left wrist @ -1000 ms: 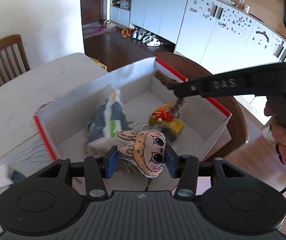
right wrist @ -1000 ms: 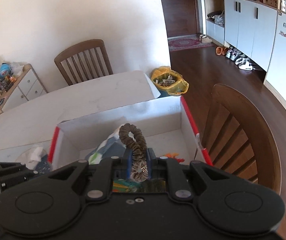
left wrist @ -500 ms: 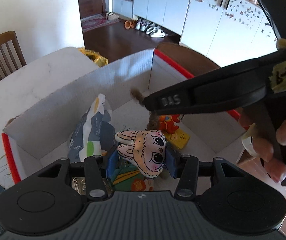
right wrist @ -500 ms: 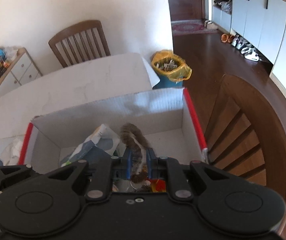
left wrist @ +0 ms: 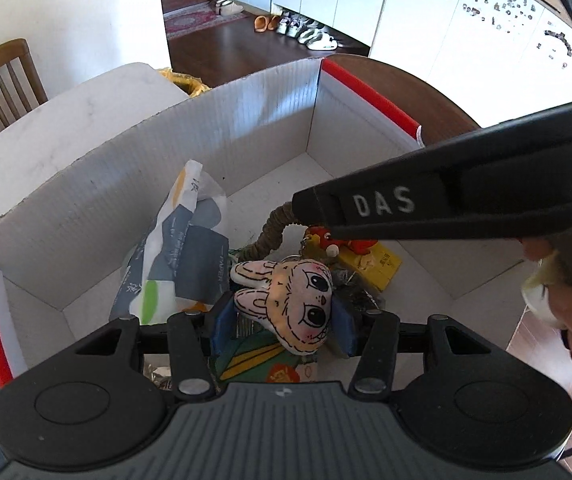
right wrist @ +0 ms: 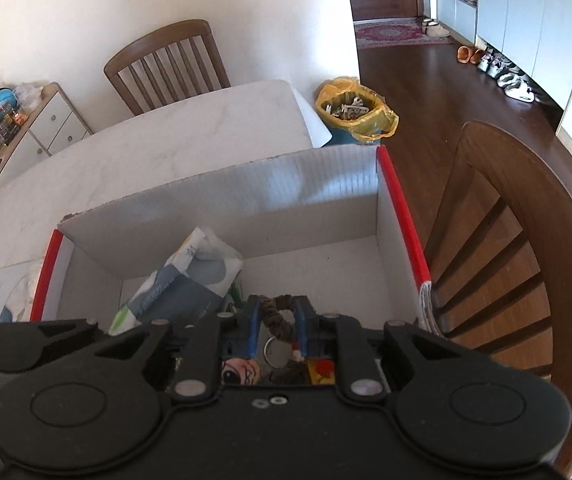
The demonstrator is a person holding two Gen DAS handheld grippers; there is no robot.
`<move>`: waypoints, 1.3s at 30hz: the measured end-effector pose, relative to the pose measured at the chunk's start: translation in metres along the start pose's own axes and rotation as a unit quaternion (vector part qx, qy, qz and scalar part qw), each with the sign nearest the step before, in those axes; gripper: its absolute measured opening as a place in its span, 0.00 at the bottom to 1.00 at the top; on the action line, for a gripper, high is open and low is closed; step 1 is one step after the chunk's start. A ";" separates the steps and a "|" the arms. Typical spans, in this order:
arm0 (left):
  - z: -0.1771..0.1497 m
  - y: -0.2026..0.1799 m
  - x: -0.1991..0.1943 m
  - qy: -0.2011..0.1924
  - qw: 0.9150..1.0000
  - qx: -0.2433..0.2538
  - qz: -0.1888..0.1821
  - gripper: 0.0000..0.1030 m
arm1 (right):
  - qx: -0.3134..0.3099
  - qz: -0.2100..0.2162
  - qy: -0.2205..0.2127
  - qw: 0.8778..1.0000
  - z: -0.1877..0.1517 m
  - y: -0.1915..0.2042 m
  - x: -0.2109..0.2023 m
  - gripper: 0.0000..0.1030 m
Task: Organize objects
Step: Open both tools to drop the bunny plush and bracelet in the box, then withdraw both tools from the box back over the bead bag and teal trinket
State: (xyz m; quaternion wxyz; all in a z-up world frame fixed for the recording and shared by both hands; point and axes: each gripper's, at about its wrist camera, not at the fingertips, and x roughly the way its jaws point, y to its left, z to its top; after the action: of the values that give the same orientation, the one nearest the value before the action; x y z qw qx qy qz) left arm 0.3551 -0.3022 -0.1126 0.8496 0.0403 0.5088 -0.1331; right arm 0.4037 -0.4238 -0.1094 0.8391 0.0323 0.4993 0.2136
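Observation:
A white cardboard box with red edges [left wrist: 245,136] stands on the table; it also shows in the right wrist view [right wrist: 318,208]. My left gripper [left wrist: 283,314] is shut on a pink rabbit plush [left wrist: 290,300] and holds it over the box. My right gripper [right wrist: 277,320] is inside the box with its jaws parted around a brown scrunchie [right wrist: 281,312], loosely, not pinching it. From the left wrist view the scrunchie [left wrist: 269,232] hangs below the right gripper's finger [left wrist: 406,208]. A blue and white tissue pack [left wrist: 181,248] leans in the box.
A red toy on a yellow card [left wrist: 366,256] and a green packet [left wrist: 261,360] lie in the box. The white marble table [right wrist: 125,160] extends behind. Wooden chairs stand at the far side [right wrist: 165,64] and at the right [right wrist: 526,240]. A yellow-lined bin [right wrist: 356,114] stands on the floor.
Both grippers have moved lower into the box. The right gripper's jaws have opened from pinching the scrunchie. The left still grips the plush.

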 end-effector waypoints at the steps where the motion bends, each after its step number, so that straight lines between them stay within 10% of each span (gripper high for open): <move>1: 0.000 0.000 0.000 0.000 1.000 -0.001 0.000 0.50 | 0.000 0.000 0.002 1.000 0.001 -0.001 0.000 0.21; 9: -0.002 -0.001 -0.008 -0.009 1.000 -0.007 0.000 0.68 | 0.007 0.001 -0.005 1.000 0.002 -0.005 -0.010 0.28; 39: -0.047 0.057 -0.117 -0.113 0.993 -0.024 0.001 0.77 | 0.003 0.022 -0.070 0.997 -0.032 0.039 -0.081 0.56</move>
State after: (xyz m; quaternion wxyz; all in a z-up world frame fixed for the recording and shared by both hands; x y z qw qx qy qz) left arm 0.2782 -0.2159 -0.0360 0.9024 0.0055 0.4127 -0.1240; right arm 0.3304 -0.4248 -0.0481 0.8670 0.0601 0.4392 0.2276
